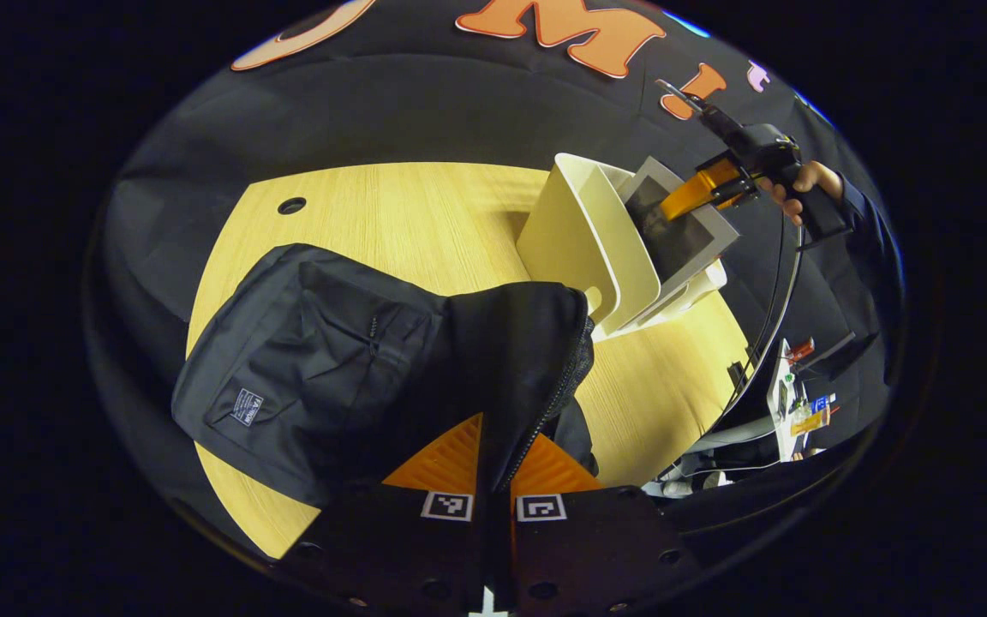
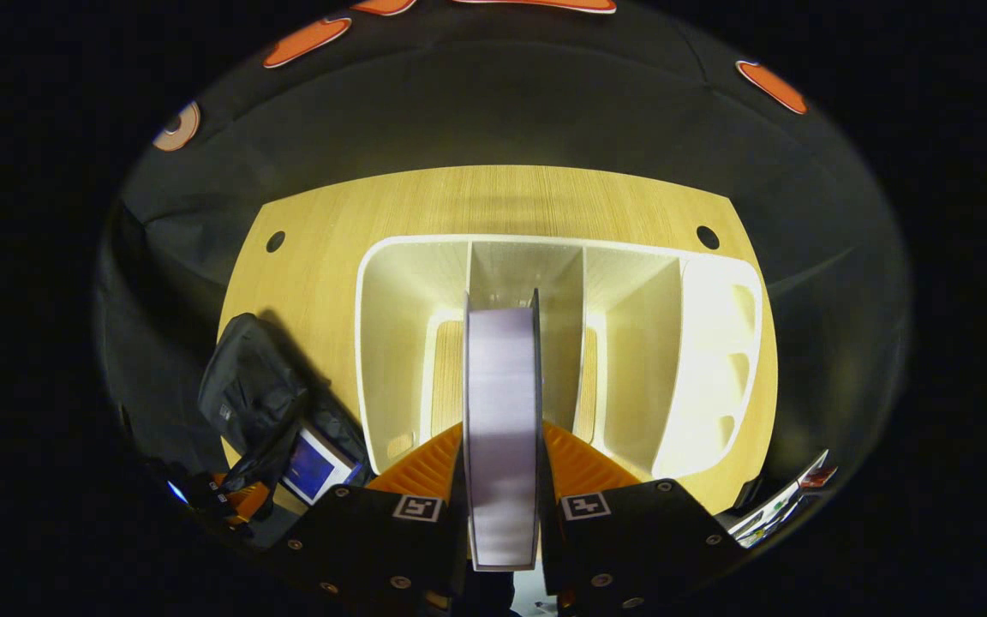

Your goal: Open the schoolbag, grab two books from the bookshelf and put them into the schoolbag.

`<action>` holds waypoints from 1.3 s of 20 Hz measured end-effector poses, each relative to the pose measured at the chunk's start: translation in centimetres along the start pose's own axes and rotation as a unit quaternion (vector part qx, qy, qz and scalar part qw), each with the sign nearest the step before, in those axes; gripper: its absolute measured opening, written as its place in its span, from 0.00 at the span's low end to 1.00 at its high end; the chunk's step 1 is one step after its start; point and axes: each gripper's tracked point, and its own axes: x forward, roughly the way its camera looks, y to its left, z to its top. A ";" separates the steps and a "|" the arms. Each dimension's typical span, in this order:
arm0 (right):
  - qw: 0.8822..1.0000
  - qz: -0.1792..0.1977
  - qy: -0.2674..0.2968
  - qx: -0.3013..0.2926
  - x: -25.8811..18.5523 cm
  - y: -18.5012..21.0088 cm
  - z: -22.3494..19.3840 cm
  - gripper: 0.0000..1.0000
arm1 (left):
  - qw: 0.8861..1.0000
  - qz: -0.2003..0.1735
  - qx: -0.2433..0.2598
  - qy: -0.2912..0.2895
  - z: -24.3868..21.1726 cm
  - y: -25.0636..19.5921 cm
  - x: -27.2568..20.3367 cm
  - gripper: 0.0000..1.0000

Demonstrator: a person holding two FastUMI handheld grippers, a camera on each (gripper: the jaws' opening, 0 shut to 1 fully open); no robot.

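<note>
The black schoolbag (image 1: 314,360) lies on the wooden table (image 1: 391,206). My left gripper (image 1: 493,437) is shut on the bag's zippered opening edge and holds it up. To the right stands the white bookshelf (image 1: 579,231) with a grey book (image 1: 690,240) tilted in it. My right gripper (image 1: 686,195), held by a hand, pinches that book's top. In the right gripper view, my right gripper (image 2: 502,437) is shut on the book (image 2: 502,386), edge-on in the bookshelf's (image 2: 708,360) middle slot. At lower left, a blue book (image 2: 312,467) shows inside the schoolbag (image 2: 245,386), beside the left gripper (image 2: 232,497).
A round cable hole (image 1: 291,206) sits in the table's far left part, and another (image 2: 707,236) lies behind the shelf. Small items and cables (image 1: 802,403) lie off the table's right edge. Bare wood stretches behind the bag.
</note>
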 end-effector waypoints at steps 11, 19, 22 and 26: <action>0.996 0.026 -0.038 0.071 -7.1 -2.6 -6.8 0.35 | 0.999 -0.012 0.045 0.014 -0.2 -0.3 0.0 0.05; 0.986 0.070 -0.062 0.139 -9.7 -3.5 -12.4 0.35 | 0.997 -0.010 0.077 0.027 0.2 -0.4 0.1 0.05; 0.981 0.093 -0.065 0.158 -9.9 -3.4 -14.3 0.34 | 0.996 -0.008 0.084 0.030 0.2 -0.6 0.4 0.05; 0.970 0.133 -0.068 0.191 -9.7 -2.8 -16.5 0.34 | 0.996 -0.005 0.086 0.032 0.4 -0.6 0.4 0.05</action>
